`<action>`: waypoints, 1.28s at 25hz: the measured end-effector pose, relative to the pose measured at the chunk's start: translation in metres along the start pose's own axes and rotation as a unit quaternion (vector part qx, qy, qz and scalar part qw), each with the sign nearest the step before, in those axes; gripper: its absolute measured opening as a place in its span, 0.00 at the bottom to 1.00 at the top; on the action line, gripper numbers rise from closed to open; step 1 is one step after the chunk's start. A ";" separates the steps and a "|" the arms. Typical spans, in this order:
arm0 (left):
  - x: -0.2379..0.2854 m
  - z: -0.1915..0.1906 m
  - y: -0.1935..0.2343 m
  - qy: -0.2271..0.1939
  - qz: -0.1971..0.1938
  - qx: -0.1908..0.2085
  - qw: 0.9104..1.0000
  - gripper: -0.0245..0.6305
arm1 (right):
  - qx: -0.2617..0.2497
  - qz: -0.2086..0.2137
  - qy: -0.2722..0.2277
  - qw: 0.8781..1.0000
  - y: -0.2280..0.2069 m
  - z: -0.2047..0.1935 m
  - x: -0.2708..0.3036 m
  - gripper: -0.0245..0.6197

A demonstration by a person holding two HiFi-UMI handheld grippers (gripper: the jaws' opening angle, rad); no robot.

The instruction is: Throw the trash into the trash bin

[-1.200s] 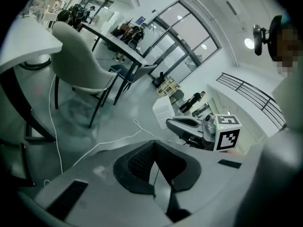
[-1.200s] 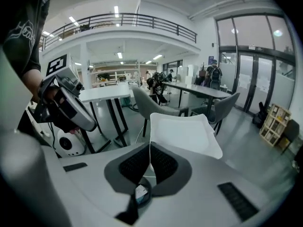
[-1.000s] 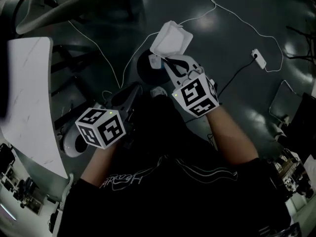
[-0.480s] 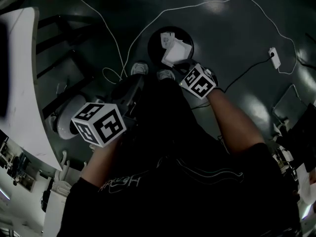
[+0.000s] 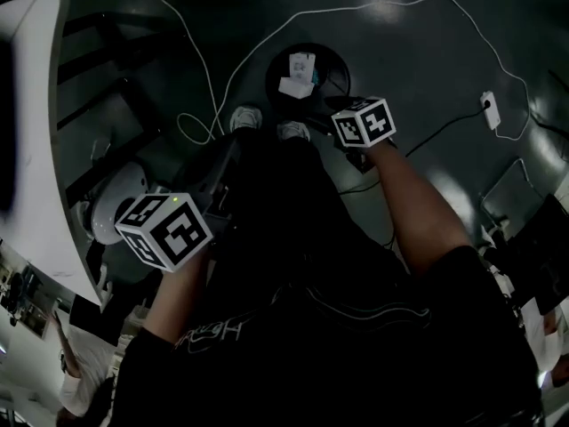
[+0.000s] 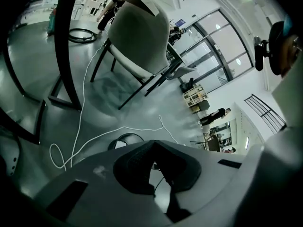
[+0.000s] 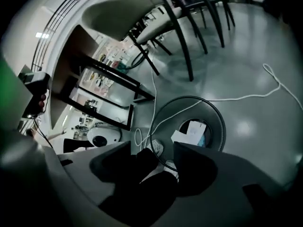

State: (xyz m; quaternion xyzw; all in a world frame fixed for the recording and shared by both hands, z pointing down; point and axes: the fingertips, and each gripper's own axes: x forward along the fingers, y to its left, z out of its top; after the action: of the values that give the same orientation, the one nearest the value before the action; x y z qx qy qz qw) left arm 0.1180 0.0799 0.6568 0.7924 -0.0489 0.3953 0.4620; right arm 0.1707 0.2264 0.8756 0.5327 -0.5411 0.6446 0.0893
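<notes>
Since a second ago the white trash (image 5: 292,85) has left the right gripper (image 5: 343,110) and lies inside the trash bin (image 5: 331,65), and both grippers sit lower in the head view.

Head view: the round black bin stands on the dark floor at upper centre, with pale scraps in its bottom. The right gripper is just right of the bin's rim, its marker cube facing up. The left gripper (image 5: 229,154) is at lower left, well apart from the bin, beside the person's dark trouser leg. Two light shoes (image 5: 247,118) stand just below the bin. A white cable (image 5: 258,47) loops across the floor past the bin.

Left gripper view: the two dark pads meet at their tips at lower centre, with nothing between them. The bin shows just above them as a dark ring with white inside. A grey chair (image 6: 142,41) fills the upper middle.

Right gripper view: the jaws have just been opening and stand wide apart at the bottom, empty; only a shoe and the trouser leg show through the gap. The bin is at centre right, the white trash resting in it.
</notes>
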 end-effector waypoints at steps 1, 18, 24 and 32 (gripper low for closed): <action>-0.001 0.001 0.000 -0.003 0.000 -0.001 1.000 0.04 | 0.015 -0.001 -0.002 1.000 -0.004 -0.004 -0.002 0.48; -0.075 0.029 -0.087 -0.071 -0.038 0.057 0.995 0.04 | -0.061 0.018 -0.167 0.984 0.080 0.059 -0.149 0.35; -0.125 0.058 -0.119 -0.128 -0.069 0.097 0.985 0.04 | -0.172 0.084 -0.279 0.941 0.205 0.125 -0.251 0.10; -0.238 0.038 -0.162 -0.182 -0.143 0.164 0.959 0.04 | -0.241 0.120 -0.341 0.901 0.361 0.105 -0.346 0.09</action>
State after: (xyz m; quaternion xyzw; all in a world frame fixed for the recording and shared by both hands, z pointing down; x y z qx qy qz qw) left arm 0.0497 0.0738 0.3751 0.9148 0.0473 0.1763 0.3603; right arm 0.1270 0.1588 0.3708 0.6135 -0.7369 0.2790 -0.0530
